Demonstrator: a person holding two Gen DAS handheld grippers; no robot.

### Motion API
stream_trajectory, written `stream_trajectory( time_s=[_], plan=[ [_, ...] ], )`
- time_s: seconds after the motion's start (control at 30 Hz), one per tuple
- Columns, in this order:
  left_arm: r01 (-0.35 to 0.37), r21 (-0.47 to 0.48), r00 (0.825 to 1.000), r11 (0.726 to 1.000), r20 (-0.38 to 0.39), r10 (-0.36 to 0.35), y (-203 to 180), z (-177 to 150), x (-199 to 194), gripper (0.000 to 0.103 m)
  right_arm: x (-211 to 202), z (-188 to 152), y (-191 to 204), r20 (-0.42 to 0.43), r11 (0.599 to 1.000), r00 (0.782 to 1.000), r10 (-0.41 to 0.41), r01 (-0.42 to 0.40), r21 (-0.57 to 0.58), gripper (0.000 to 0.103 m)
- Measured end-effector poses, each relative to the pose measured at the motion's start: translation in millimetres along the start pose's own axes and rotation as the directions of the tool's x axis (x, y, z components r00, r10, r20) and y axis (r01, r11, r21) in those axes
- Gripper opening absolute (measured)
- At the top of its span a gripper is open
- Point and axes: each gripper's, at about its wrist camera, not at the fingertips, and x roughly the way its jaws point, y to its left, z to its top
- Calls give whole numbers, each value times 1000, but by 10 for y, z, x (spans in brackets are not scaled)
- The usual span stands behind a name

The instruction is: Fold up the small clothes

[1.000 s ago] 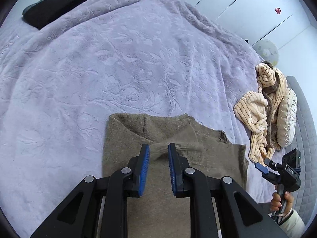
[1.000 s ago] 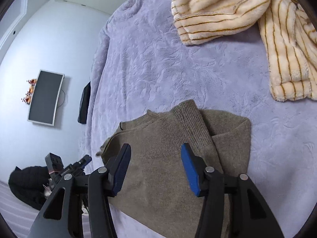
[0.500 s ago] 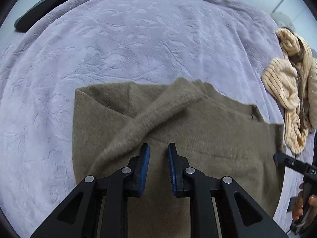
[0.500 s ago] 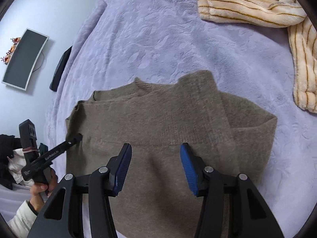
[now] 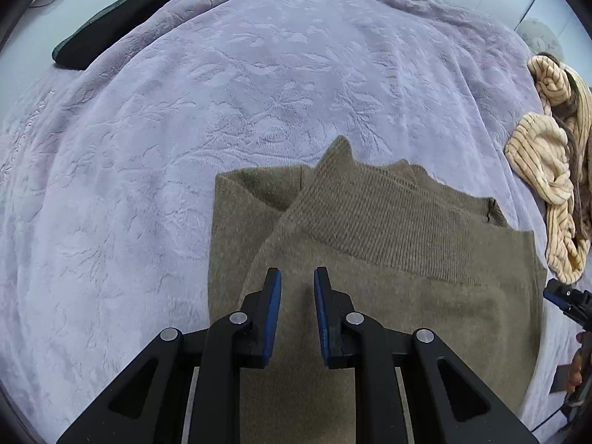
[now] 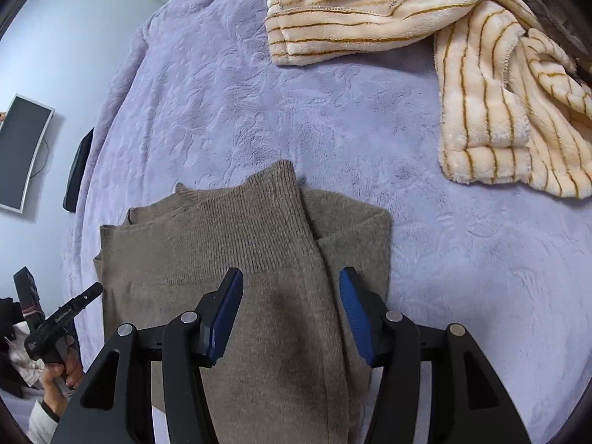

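While the brown sweater point(image 5: 370, 259) lies folded on the lilac blanket point(image 5: 185, 129), left gripper point(image 5: 297, 277) hovers over it narrowly parted, empty; right gripper point(image 6: 291, 281) gapes wide above it.

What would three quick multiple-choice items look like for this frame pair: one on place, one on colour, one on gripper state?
1. Where does the cream striped fleece garment lie relative to the olive-brown knitted sweater in the right wrist view?
A. under it
B. beyond it, upper right
C. left of it

2. What colour is the embossed plush blanket?
A. lavender
B. green
C. red

3. How does the right gripper stand?
A. shut on the sweater
B. open above the sweater
C. shut on the fleece

Answers: B, the fleece sits apart, past the sweater; A, pale purple pile throughout; B, the blue pads stand wide apart with nothing held.
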Motion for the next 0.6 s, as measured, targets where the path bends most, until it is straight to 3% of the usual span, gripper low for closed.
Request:
stream_trajectory(
  time_s=[0.1,0.17,0.2,0.23,0.27,0.43,0.6],
  plan=[
    [-4,16,1000,1000,7,3,-48,-187,-136,19,-76,-185,82,-12,1000,1000,17,-17,-12,61],
    [16,4,1000,1000,4,-16,-52,-319,-244,49,-130,-291,121,-20,1000,999,28,-29,-8,63],
    [14,-7,1000,1000,7,-14,-58,-380,-301,88,-168,-360,138,-24,999,999,35,-35,-8,64],
    [0,-13,1000,1000,26,0,-67,-439,-372,100,-206,-427,147,-25,999,999,39,-39,-10,64],
    [-7,-9,999,1000,48,7,-85,-505,-453,100,-241,-493,166,-26,999,999,41,-42,-12,64],
    [10,-11,1000,1000,8,-10,-144,-815,-660,100,-391,-847,218,-54,997,996,72,-72,3,70],
    [-82,45,996,996,-38,84,-253,-1169,-850,100,-504,-1283,276,-87,999,995,50,-52,-14,76]
  ],
)
